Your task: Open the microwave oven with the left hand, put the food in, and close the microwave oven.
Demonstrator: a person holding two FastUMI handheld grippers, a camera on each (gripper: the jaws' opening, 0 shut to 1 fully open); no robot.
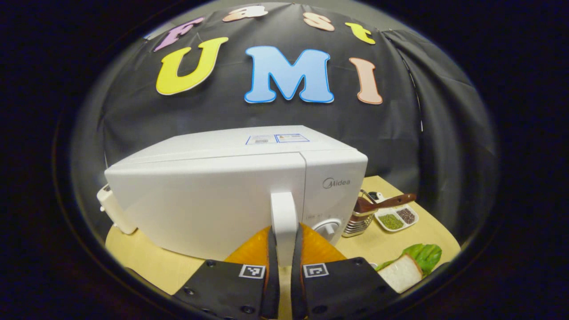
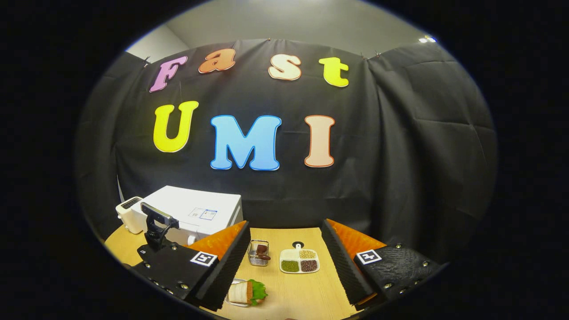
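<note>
Fingers [image 1: 268,249] of my left gripper [image 1: 284,253] clamp the microwave [image 1: 213,195] door handle [image 1: 283,222]; door shut; right gripper [image 2: 284,262] gapes above the sandwich [image 2: 246,292]; next I judge a steady outward pull.

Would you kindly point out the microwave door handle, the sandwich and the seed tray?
microwave door handle [image 1: 283,213], left gripper view, upper part.
sandwich [image 2: 241,292], right gripper view, bread slice.
seed tray [image 2: 299,260], right gripper view, centre divider.

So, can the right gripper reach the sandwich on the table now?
Probably yes: the right gripper is open above the table, and the sandwich lies just below its fingers with nothing between them.
</note>
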